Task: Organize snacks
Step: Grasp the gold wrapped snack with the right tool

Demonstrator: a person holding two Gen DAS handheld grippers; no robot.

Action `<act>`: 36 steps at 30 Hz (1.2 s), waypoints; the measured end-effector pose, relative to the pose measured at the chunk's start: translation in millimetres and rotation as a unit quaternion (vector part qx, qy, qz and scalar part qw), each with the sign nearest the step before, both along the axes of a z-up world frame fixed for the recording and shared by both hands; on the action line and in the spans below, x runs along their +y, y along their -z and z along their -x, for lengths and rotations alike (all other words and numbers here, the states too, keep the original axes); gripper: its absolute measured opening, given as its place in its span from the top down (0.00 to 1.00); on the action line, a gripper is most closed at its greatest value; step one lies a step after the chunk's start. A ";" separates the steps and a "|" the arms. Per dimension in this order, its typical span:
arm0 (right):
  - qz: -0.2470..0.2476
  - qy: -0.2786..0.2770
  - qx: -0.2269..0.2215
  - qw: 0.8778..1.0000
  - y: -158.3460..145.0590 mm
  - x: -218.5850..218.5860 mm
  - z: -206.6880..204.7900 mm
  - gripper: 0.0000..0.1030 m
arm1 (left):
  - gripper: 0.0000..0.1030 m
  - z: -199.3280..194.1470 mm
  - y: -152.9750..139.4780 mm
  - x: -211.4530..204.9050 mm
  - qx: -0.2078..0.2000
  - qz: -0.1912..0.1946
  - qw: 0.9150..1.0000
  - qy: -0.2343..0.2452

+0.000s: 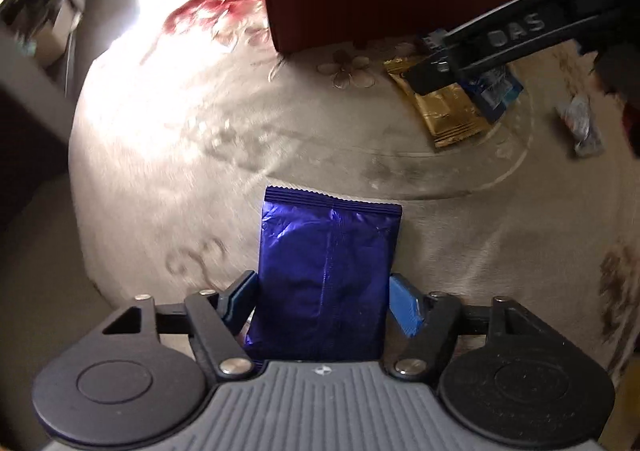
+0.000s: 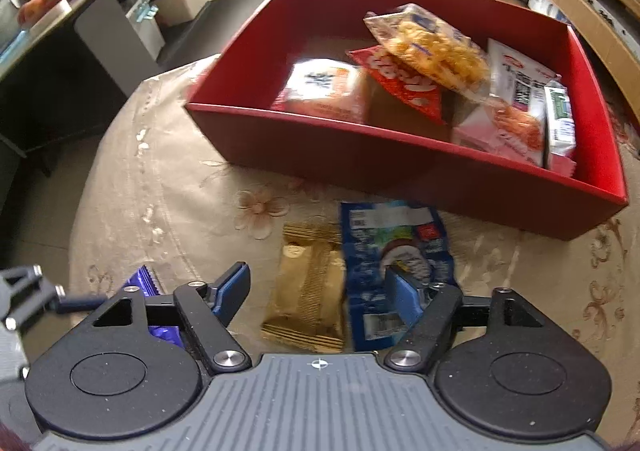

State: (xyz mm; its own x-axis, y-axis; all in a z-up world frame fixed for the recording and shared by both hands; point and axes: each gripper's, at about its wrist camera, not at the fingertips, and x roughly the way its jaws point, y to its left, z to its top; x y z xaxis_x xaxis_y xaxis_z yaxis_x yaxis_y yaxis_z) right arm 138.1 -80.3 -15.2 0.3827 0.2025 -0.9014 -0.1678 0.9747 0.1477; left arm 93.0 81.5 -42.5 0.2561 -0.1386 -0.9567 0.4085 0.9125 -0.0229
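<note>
Picking up: left gripper (image 1: 323, 297) clenched on purple foil packet (image 1: 328, 255); right gripper (image 2: 320, 293) released over gold wafer pack (image 2: 310, 291). Next, probably: red box (image 2: 400, 159).

Each tool has a grey ribbed housing with a small cross mark at its centre, flanked by two black round discs. Black linkage arms with silver screws carry blue-padded fingers. The left tool (image 1: 322, 301) and the right tool (image 2: 318, 297) look alike. At the upper right of the left view, a black arm bears raised letters "DAS".
</note>
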 end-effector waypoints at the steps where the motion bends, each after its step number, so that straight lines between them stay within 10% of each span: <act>1: -0.003 -0.004 0.000 1.000 0.0 3.3 -0.3 0.27 | 0.36 3.6 -0.4 -1.2 -0.001 0.000 1.000 -0.010; 14: -0.025 -0.003 0.025 0.999 9.4 8.7 -5.5 0.46 | 0.26 4.7 -1.1 -13.6 -0.006 -0.011 0.998 -0.066; 28: 0.073 -0.042 0.002 0.996 22.3 42.1 -2.7 0.36 | 0.12 -1.9 2.8 -12.7 -0.015 -0.015 0.997 -0.068; 36: 0.085 -0.078 -0.008 0.993 18.5 38.5 9.4 0.54 | 0.26 2.7 -1.0 -13.0 -0.013 -0.008 0.997 -0.079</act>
State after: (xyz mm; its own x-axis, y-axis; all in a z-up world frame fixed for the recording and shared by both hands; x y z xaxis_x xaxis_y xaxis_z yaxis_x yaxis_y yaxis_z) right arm 128.7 -41.7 -33.7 0.3734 0.1049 -0.9217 -0.3197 0.9473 -0.0217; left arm 90.3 68.5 -41.5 0.2977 -0.0797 -0.9513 0.2608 0.9654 0.0007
